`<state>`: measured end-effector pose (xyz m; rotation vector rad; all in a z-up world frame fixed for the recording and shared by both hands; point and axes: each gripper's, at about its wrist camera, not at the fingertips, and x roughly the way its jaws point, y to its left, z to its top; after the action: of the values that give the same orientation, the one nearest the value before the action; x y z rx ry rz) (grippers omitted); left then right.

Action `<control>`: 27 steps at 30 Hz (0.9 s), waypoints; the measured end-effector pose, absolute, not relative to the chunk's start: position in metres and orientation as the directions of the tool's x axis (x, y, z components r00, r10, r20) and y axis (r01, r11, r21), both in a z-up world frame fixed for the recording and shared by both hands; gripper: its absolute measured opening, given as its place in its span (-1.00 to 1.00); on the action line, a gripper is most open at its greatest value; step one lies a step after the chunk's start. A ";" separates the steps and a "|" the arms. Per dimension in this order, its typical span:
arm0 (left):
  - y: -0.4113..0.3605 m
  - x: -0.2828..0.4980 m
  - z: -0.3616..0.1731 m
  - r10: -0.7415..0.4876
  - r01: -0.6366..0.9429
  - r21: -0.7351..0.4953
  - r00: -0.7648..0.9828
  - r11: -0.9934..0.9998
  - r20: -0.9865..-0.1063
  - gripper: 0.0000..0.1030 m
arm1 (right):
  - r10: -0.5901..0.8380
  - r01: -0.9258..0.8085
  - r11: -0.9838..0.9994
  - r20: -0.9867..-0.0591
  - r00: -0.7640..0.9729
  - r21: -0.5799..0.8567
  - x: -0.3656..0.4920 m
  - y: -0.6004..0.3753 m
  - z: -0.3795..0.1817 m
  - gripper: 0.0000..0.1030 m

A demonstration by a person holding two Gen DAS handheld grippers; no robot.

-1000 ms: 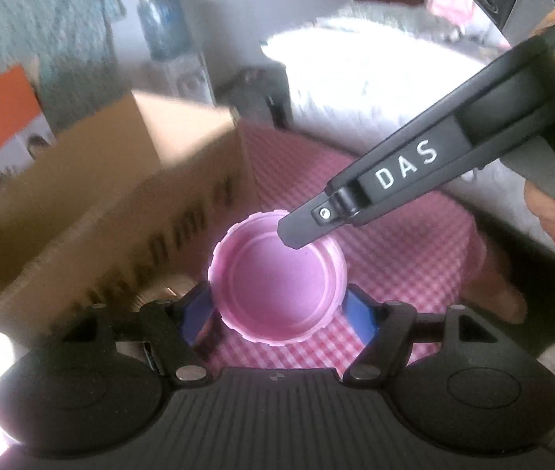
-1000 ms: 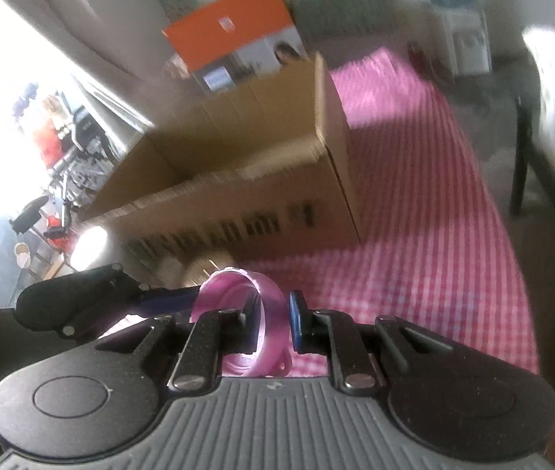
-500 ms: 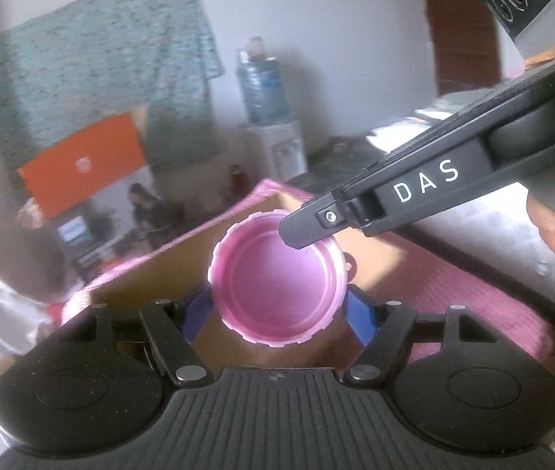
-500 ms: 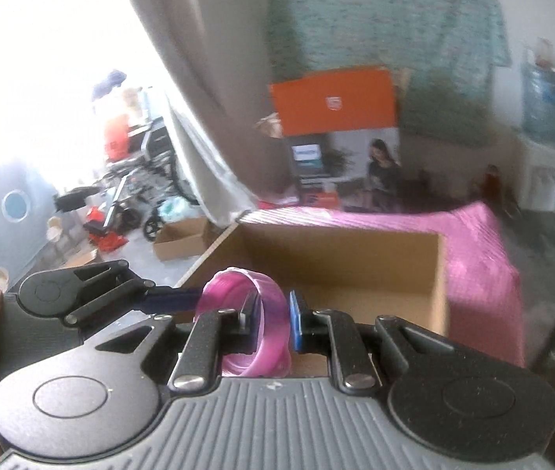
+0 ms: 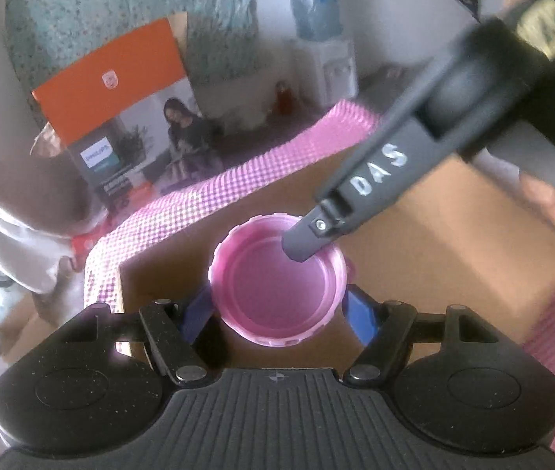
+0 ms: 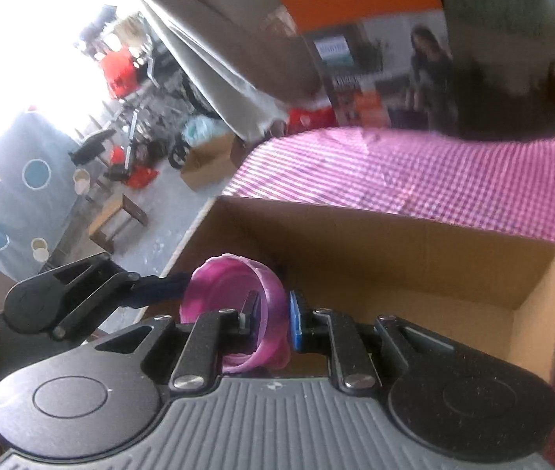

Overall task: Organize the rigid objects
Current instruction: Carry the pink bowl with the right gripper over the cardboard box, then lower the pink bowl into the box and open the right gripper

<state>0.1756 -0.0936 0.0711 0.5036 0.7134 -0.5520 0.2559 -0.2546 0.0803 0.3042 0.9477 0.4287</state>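
Hovering now above box (image 6: 414, 266): lid (image 5: 277, 286)

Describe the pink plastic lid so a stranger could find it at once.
Find the open brown cardboard box on the pink checked tablecloth. Over its near end, two black grippers hold one round pink plastic lid with a ribbed rim, the only pink plastic object there.
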 end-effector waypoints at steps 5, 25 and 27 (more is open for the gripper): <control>-0.104 0.208 0.041 -0.227 0.624 0.210 0.546 0.753 -0.806 0.40 | 0.476 -0.182 0.877 -0.763 0.437 0.444 0.288 -0.256 0.052 -0.68; -0.115 0.240 0.011 -0.090 0.550 0.235 0.499 0.801 -0.862 0.55 | 0.507 -0.098 0.855 -0.782 0.363 0.509 0.334 -0.255 -0.004 -0.59; -0.115 0.233 0.018 -0.098 0.548 0.238 0.514 0.802 -0.852 0.57 | 0.509 -0.096 0.852 -0.773 0.378 0.515 0.330 -0.259 0.003 -0.59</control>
<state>0.2330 -0.1146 0.0177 0.5256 0.9609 -0.4099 0.3304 -0.2586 0.0029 0.4216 1.1241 0.4015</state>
